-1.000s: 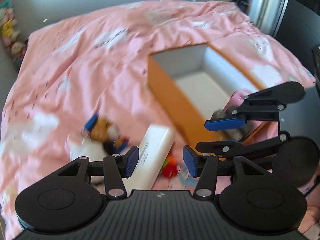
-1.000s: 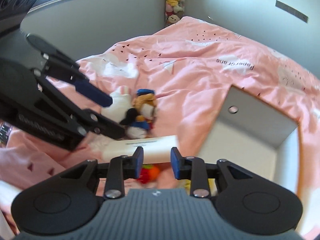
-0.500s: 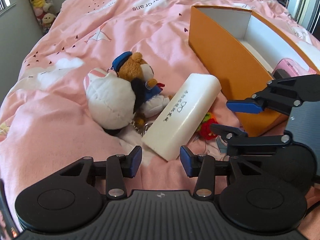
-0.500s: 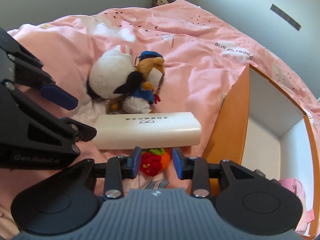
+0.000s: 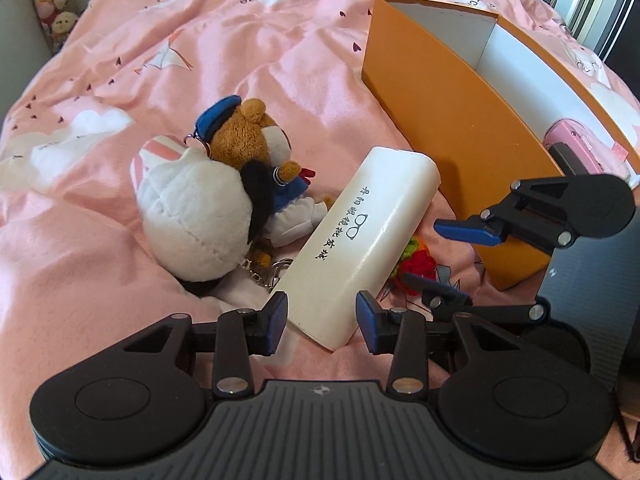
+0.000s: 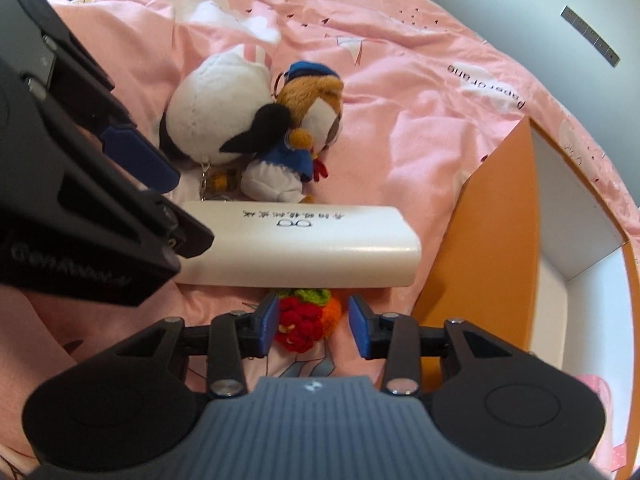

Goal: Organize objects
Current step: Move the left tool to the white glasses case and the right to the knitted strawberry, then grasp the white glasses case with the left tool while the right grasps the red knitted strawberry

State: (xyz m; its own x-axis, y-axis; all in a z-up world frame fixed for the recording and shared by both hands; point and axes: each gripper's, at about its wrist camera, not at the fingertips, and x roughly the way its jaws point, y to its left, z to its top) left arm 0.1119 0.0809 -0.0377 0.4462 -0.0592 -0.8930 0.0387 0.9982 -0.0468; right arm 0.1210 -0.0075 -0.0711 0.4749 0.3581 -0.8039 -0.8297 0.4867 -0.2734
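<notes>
A white glasses case (image 5: 356,240) lies on the pink bedspread, also in the right wrist view (image 6: 296,246). My left gripper (image 5: 322,322) is open, its fingers on either side of the case's near end. My right gripper (image 6: 314,322) is open around a red crocheted strawberry (image 6: 306,320), which peeks out beside the case in the left wrist view (image 5: 416,266). A white plush (image 5: 196,208) and a brown bear plush with a blue cap (image 5: 256,144) lie left of the case. An orange box (image 5: 452,120) with a white inside stands to the right.
A pink item (image 5: 576,148) lies inside the orange box. Keyrings (image 5: 268,272) hang from the plush toys. Stuffed toys (image 5: 52,0) line the wall at far left. The pink bedspread (image 5: 240,40) stretches beyond the objects.
Both grippers have moved down and closer to the bed. The left now straddles the case's near end, the right now straddles the strawberry. Both stayed open.
</notes>
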